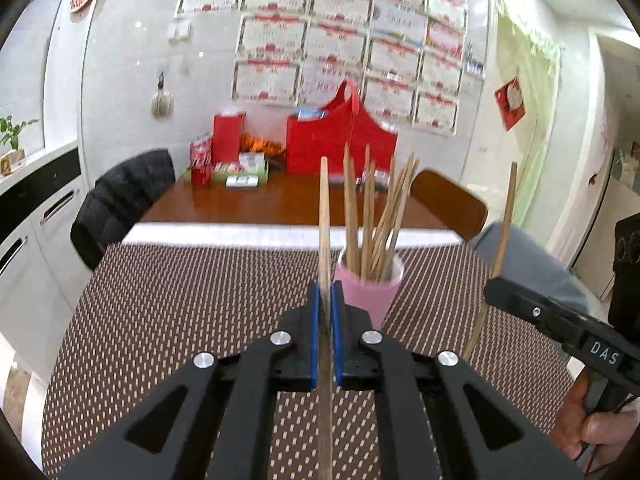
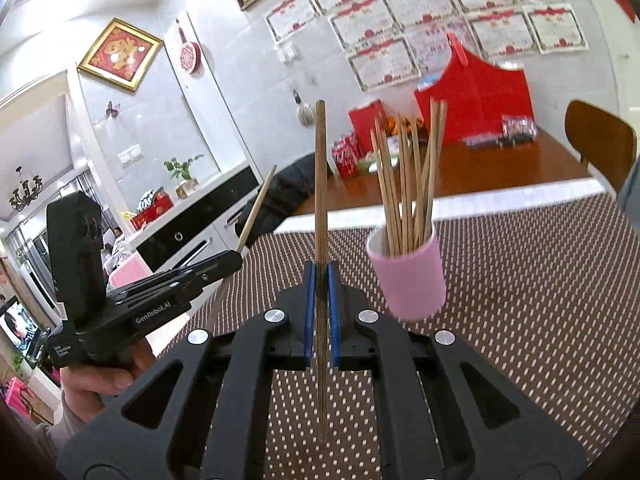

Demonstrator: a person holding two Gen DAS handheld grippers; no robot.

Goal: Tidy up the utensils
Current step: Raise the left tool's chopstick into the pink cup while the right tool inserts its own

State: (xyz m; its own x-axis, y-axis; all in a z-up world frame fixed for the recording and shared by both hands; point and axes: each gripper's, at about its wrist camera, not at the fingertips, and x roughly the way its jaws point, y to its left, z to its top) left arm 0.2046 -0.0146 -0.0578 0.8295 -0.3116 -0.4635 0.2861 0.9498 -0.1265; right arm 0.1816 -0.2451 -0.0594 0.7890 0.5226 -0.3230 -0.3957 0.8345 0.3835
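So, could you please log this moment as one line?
left gripper: shut on chopstick | right gripper: shut on darker chopstick | pink cup: holds chopsticks

Black left gripper (image 1: 326, 304) and black right gripper (image 2: 320, 280), blue pads (image 1: 314, 320) on both. Pale tan chopstick (image 1: 325, 216) in left; darker brown chopstick (image 2: 320, 184) in right. Pink cup (image 1: 370, 292), white inside, full of light tan chopsticks (image 1: 374, 216). Brown table mat (image 1: 180, 300) with white dot grid. Red bag (image 1: 340, 136) and reddish-brown table (image 1: 256, 200) behind.
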